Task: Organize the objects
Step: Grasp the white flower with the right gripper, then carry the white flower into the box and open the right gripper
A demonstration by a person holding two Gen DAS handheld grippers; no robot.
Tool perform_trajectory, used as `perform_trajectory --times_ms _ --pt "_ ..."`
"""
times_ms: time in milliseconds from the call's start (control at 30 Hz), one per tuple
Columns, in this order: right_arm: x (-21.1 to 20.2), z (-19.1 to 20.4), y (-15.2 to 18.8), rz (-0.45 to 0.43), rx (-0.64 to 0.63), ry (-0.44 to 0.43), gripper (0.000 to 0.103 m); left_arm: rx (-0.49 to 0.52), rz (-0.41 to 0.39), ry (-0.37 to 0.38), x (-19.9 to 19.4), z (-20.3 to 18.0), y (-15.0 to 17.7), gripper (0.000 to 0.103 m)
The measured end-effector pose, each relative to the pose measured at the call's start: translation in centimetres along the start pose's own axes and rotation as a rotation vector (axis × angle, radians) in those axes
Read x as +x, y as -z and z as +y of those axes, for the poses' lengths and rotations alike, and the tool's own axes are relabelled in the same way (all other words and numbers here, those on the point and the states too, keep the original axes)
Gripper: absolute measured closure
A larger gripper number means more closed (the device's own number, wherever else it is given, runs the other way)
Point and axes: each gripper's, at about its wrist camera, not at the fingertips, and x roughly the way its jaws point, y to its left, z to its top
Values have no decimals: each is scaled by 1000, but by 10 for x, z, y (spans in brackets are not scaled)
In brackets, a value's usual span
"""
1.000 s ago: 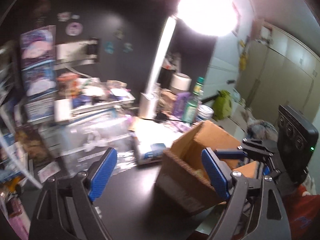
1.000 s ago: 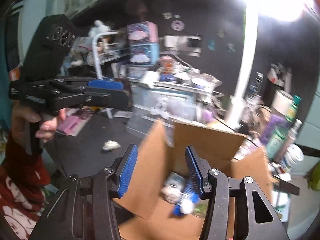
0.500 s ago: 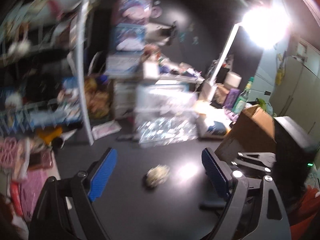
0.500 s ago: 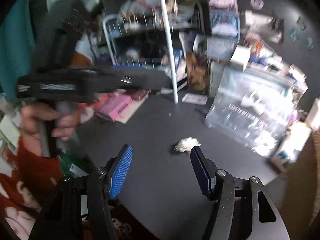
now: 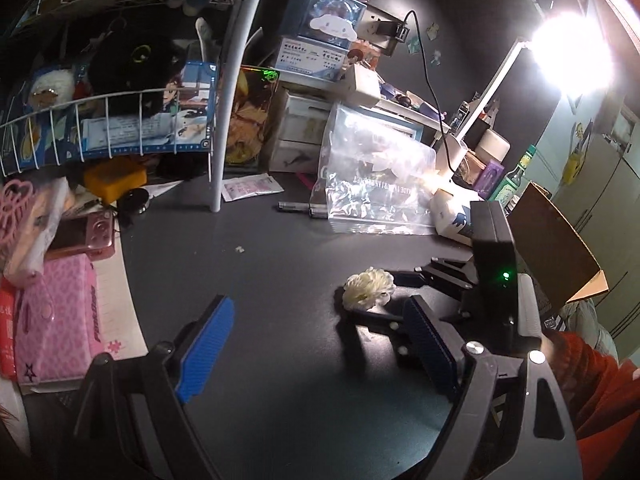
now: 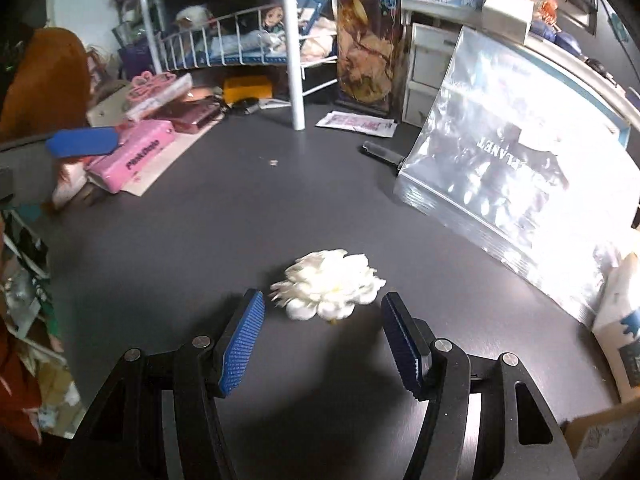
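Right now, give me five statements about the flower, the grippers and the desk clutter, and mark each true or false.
1. The white flower lies on the dark desk. True.
2. The right gripper is shut on the flower. False: it is open, with the flower just ahead between its blue pads, ungripped.
3. The left gripper holds a pen. False: it is open and empty.
4. A clear plastic bag stands right of the flower in the right wrist view. True.
5. The pink case sits inside the cardboard box. False: it lies at the desk's left edge, far from the box.
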Motion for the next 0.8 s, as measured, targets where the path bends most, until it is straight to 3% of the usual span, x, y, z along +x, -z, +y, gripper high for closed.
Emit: perform_trajectory --times_ms 133,300,500,700,800 --pt "4 1 -6 -9 -19 11 48 -24 -5 2 -3 7 1 18" --pt "6 6 -9 -6 -42 4 66 -41 -3 -5 -4 11 2 18" --pt "-8 12 -5 -28 -43 -29 73 -30 14 34 -2 0 1 18" --pt "-53 30 1 -108 -79 -76 74 2 61 136 3 -25 -4 18" --pt "-82 41 3 -162 -109 -86 74 23 88 222 0 -43 -13 19"
